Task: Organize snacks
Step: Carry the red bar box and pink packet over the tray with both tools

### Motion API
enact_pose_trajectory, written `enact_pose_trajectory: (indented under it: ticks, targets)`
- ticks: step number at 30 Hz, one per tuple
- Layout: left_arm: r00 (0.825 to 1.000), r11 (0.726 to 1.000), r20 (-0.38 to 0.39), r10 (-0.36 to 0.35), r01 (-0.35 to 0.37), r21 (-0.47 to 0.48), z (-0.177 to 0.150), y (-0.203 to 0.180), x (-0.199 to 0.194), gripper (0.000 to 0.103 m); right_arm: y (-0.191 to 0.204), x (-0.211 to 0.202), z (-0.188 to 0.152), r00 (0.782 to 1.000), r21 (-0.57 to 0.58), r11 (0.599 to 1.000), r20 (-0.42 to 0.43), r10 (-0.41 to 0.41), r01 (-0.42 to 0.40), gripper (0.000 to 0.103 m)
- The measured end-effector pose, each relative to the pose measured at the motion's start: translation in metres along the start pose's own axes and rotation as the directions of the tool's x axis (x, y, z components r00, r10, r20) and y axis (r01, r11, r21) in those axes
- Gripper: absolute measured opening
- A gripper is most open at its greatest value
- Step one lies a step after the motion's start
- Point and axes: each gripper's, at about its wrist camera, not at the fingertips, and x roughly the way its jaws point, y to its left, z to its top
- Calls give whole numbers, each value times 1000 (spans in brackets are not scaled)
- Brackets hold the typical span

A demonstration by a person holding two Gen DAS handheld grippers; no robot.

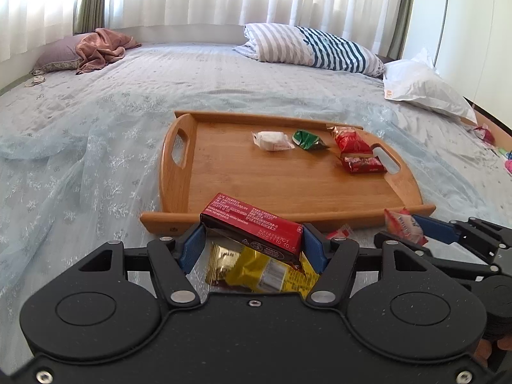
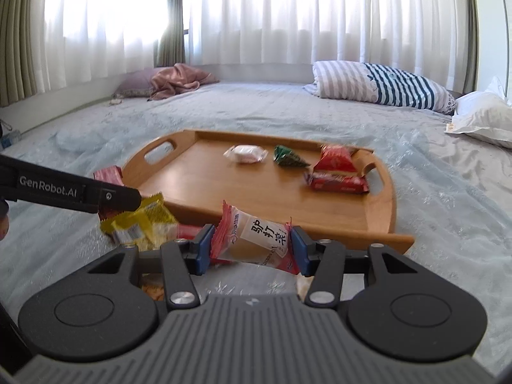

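Four snacks on wooden tray (image 1: 288, 185); left claw (image 1: 252, 243) grasps red packet (image 1: 256, 227); right claw (image 2: 251, 249) grasps pink-white packet (image 2: 256, 240).

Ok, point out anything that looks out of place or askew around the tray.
Several snacks lie off the wooden tray: a yellow packet on the bedspread and a few wrappers at the bed's far right edge. On the tray, two red packets overlap untidily by the right handle. Nothing looks spilled or torn.

Honey-brown wooden tray (image 1: 288, 179) mid-frame, carrying a white packet (image 1: 272, 140), a green one (image 1: 308, 140) and two red ones (image 1: 355, 150); upper right, a navy-and-white striped pillow (image 1: 313, 46); pale blue floral bedspread (image 1: 96, 134).
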Motion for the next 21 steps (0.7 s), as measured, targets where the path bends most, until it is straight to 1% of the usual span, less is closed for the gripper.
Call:
enact_pose_trajectory:
  ticks: [4,10,13,21]
  targets:
    - [1000,1000,10,-5,5,-4,15,2,7,63,-5,5,13,1000,-4,1000,18,-19,19,54]
    - [1000,1000,12,-2,2,-30,46,11,28,63,-14,31,36,1000,9,1000,25,-19,19,54]
    - [1000,998,-3,-5,5,-55,61,18,43,63,-16,49,45,1000,2,1000,17,-21,21,55]
    - [999,995,-46,4,-8,-101,100,30,97,63,-14,95,55,999,-74,996,2,-52,52,55]
